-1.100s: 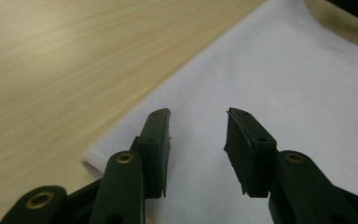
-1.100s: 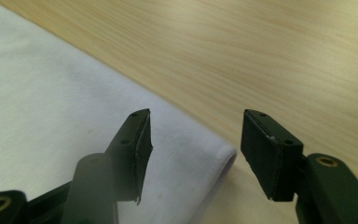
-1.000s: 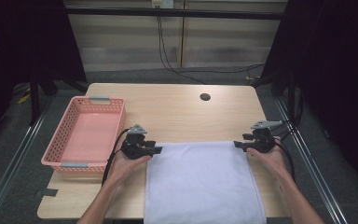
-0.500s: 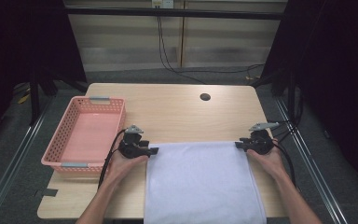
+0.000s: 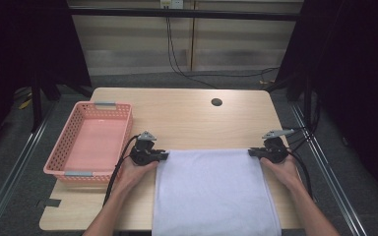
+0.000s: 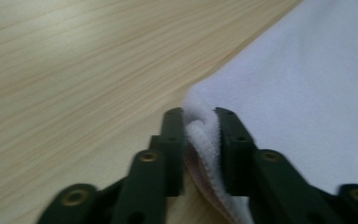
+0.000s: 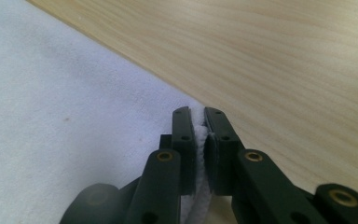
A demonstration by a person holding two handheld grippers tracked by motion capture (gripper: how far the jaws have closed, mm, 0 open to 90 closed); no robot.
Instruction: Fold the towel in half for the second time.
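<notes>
Both grippers pinch far corners of white towel: left gripper w/ jaws just closed on bunched edge, right gripper likewise. Towel lies flat on light wood table, long axis 12-to-6, near end at table edge. Pink basket at 9. Dark room around.

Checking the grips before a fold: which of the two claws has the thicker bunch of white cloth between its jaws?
The left claw: a thick bunch of the white terry cloth fills its jaws; the right claw pinches a thin edge.
</notes>
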